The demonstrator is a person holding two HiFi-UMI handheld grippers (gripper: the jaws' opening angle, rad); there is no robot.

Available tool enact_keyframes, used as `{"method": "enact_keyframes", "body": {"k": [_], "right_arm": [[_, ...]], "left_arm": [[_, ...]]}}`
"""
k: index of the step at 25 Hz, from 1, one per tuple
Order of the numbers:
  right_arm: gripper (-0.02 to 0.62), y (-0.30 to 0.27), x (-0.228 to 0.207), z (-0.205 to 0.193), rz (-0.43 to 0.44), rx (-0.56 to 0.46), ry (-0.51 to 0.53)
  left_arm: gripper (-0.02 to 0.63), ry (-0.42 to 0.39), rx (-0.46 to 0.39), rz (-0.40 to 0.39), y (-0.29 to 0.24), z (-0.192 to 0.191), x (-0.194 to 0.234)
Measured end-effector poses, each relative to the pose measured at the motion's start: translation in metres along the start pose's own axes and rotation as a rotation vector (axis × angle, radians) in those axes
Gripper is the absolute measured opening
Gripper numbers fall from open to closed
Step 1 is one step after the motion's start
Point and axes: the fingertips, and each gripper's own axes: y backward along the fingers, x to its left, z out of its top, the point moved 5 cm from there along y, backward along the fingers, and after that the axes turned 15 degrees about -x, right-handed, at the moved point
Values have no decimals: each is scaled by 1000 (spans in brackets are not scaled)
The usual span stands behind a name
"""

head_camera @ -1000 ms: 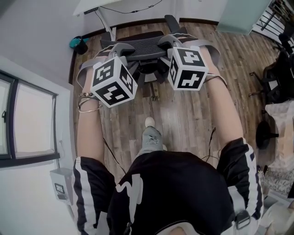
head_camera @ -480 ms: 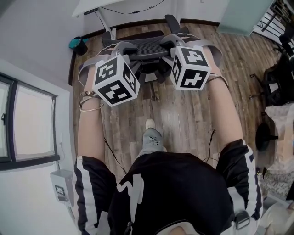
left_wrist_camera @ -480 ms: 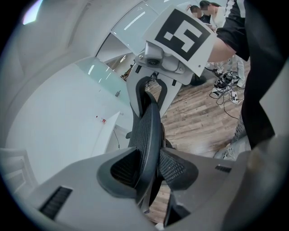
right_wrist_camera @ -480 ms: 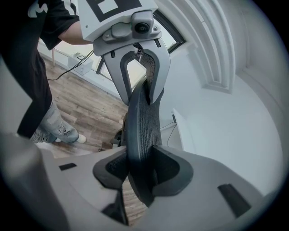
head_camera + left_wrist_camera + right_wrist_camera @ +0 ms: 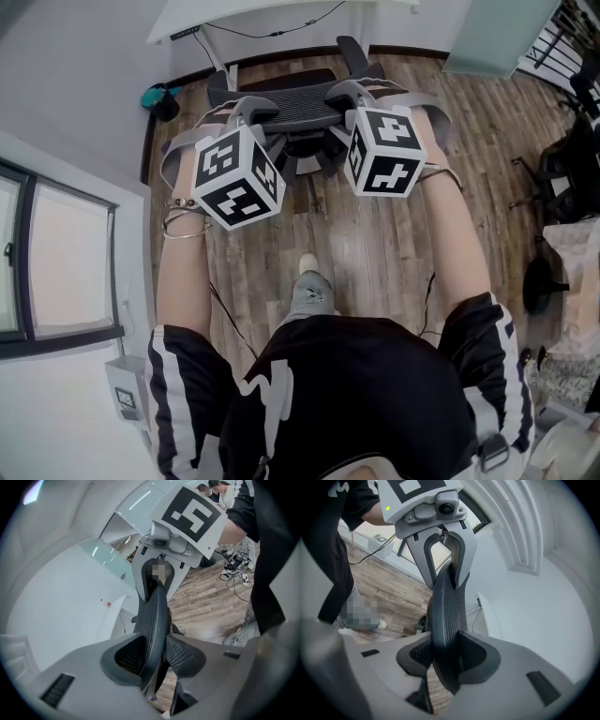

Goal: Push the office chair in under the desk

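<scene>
As grippers [image 5: 154, 656] [image 5: 445, 660] clamp chair back [image 5: 281, 89] (mesh), desk [image 5: 262, 11] ahead

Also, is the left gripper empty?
No, the left gripper has its fingers closed on the chair back.

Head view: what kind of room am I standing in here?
Probably an office or workroom: a mesh-backed office chair stands before a white desk on a wood-plank floor, with a window at the left.
</scene>
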Motion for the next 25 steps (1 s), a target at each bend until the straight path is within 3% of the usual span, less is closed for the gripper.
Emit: {"method": "enact_keyframes", "body": {"k": [16, 25], "right_arm": [[137, -45, -35, -2, -2, 15, -21], [137, -65, -58, -7, 22, 27, -39]], "left_arm": [[147, 4, 23, 18, -21, -40, 43], [147, 11, 0, -22, -32, -56, 69]]}}
